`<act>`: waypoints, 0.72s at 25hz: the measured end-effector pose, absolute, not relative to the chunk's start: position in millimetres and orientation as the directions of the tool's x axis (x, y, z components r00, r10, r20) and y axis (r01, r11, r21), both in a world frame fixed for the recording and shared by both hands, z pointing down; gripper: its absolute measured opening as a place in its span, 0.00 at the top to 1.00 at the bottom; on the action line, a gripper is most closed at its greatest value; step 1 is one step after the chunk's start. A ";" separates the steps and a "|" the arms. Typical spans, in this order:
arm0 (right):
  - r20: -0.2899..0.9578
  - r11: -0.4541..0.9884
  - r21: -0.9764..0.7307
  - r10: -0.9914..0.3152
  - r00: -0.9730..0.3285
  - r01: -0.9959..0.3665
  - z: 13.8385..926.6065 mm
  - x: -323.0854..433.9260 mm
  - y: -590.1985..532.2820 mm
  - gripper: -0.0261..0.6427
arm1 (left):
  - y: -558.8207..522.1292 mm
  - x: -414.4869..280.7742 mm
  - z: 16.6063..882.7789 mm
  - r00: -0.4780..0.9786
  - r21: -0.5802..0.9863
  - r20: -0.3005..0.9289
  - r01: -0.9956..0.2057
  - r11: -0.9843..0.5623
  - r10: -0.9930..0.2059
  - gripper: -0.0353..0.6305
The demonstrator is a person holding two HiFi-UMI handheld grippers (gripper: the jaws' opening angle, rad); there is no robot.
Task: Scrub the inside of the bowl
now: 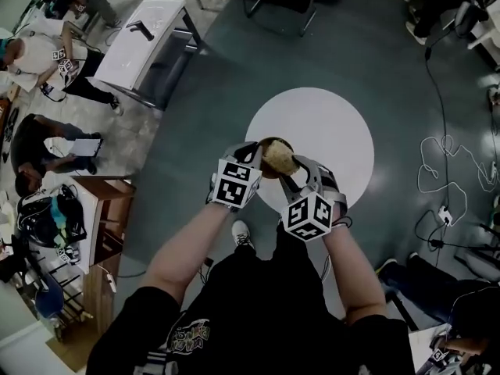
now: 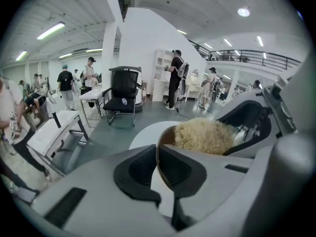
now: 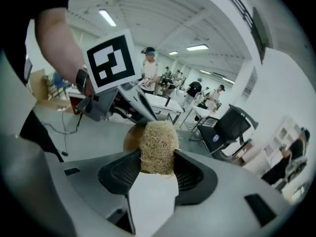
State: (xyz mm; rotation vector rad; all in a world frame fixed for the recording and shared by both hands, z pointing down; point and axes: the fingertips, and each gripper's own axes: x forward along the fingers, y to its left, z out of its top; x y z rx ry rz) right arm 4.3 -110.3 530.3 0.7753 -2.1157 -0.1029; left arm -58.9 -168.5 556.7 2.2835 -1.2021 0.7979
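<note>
Held in mid-air over a round white surface (image 1: 332, 127), the brown bowl (image 1: 266, 141) is pinched at its rim by the left gripper (image 1: 256, 153), while the right gripper (image 1: 286, 170), clamped on a fibrous scrubber (image 1: 280, 158), presses it inside the bowl; firm circular strokes against a steadied bowl would likely serve best.

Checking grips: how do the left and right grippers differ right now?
The left gripper pinches the thin rim of the bowl, fingers nearly together; the right gripper clamps a bulky scrubber, fingers wide apart. Both are shut on something, meeting at the bowl.
</note>
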 end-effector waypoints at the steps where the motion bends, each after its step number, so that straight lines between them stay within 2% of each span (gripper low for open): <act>1: 0.711 0.813 0.370 -0.559 -0.426 -0.449 529.8 -0.4 -107.3 0.64 | -164.2 -60.9 552.7 0.453 0.075 0.665 -0.831 -0.551 -0.594 0.91; 6: 0.741 0.828 0.479 -0.560 -0.371 -0.292 528.2 -23.4 -93.0 0.64 | -143.7 -72.7 532.5 0.437 -0.109 0.650 -0.755 -0.646 -0.621 0.91; 9: 0.748 0.824 0.506 -0.567 -0.344 -0.257 527.3 -33.6 -88.3 0.64 | -135.7 -80.1 520.3 0.436 -0.205 0.632 -0.704 -0.681 -0.641 0.92; 12: 0.750 0.816 0.502 -0.576 -0.325 -0.287 524.4 -38.4 -88.3 0.64 | -132.6 -83.1 508.6 0.441 -0.274 0.610 -0.662 -0.697 -0.659 0.92; 18: 0.750 0.790 0.460 -0.590 -0.299 -0.405 524.2 -42.8 -86.4 0.64 | -130.1 -86.3 499.8 0.464 -0.299 0.578 -0.645 -0.703 -0.671 0.92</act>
